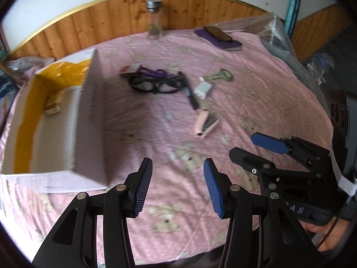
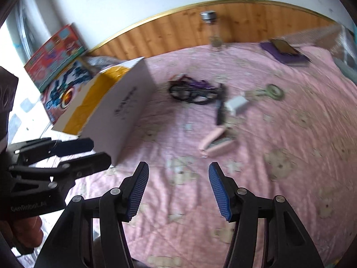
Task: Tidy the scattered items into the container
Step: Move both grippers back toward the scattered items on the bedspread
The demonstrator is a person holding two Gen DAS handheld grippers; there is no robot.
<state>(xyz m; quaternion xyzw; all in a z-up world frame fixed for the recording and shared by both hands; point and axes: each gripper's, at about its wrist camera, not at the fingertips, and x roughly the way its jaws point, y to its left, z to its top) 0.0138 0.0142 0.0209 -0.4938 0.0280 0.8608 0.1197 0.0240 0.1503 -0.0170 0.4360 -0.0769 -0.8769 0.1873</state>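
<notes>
A white cardboard box [image 1: 89, 116] with a yellow lining stands open at the left of the pink bedspread; a small pale packet [image 1: 53, 102] lies inside. Scattered to its right are black glasses [image 1: 154, 84], a purple cord [image 1: 156, 73], a small red-and-white box [image 1: 130, 69], a black pen [image 1: 189, 91], a white charger [image 1: 204, 89], a green ring tool [image 1: 223, 76] and a pink folding comb [image 1: 206, 122]. My left gripper [image 1: 178, 187] is open and empty above the bedspread. My right gripper [image 2: 178, 189] is open and empty, short of the comb [image 2: 215, 144].
A glass bottle [image 1: 155, 20] with a metal cap stands at the wooden headboard. A purple notebook with a phone on it [image 1: 219, 36] lies at the back right. Plastic wrap covers the right edge. Colourful boxes [image 2: 58, 51] stand behind the container [image 2: 120, 111].
</notes>
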